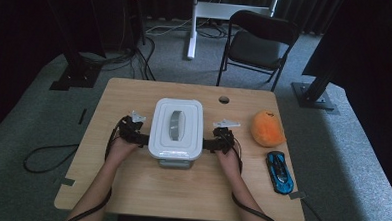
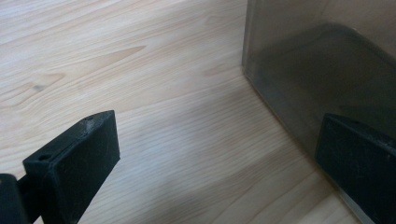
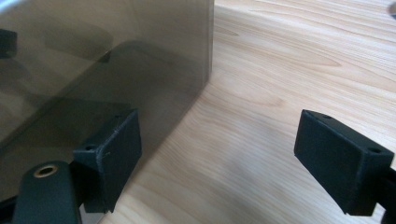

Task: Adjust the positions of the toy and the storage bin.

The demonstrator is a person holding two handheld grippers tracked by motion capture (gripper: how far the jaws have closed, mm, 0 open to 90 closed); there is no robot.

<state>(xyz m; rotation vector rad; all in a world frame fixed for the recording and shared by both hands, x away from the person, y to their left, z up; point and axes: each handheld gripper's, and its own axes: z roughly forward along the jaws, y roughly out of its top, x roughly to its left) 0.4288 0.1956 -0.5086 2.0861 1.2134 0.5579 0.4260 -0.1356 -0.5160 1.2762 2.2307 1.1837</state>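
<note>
A light wooden worktop (image 1: 145, 188) with rounded corners stands on grey carpet, and a person's 2 forearms reach in from its near edge. A rectangular storage box with a white lid and a grey handle strip on top (image 1: 176, 127) sits near the middle of the worktop, slightly toward the far edge. The left hand-held gripper (image 1: 142, 137) is at the box's left side and the right hand-held gripper (image 1: 208, 143) at its right side, each pressed close against the box just under the lid's rim. In the left gripper view, the left hand-held gripper (image 2: 224, 158) is released: its 2 black jaws stand wide apart with bare wood between them, and the box's smoky translucent wall (image 2: 322, 74) rises just beside 1 jaw. In the right gripper view, the right hand-held gripper (image 3: 219, 158) is likewise released, jaws well apart, 1 jaw close against the same translucent wall (image 3: 107, 60); whether it touches cannot be told. Near the worktop's right edge lies a round orange plush toy (image 1: 267, 128), and just nearer the near edge, a small blue and black toy car (image 1: 280, 172). A dark folding chair (image 1: 259, 43) stands on the carpet beyond the far edge.
</note>
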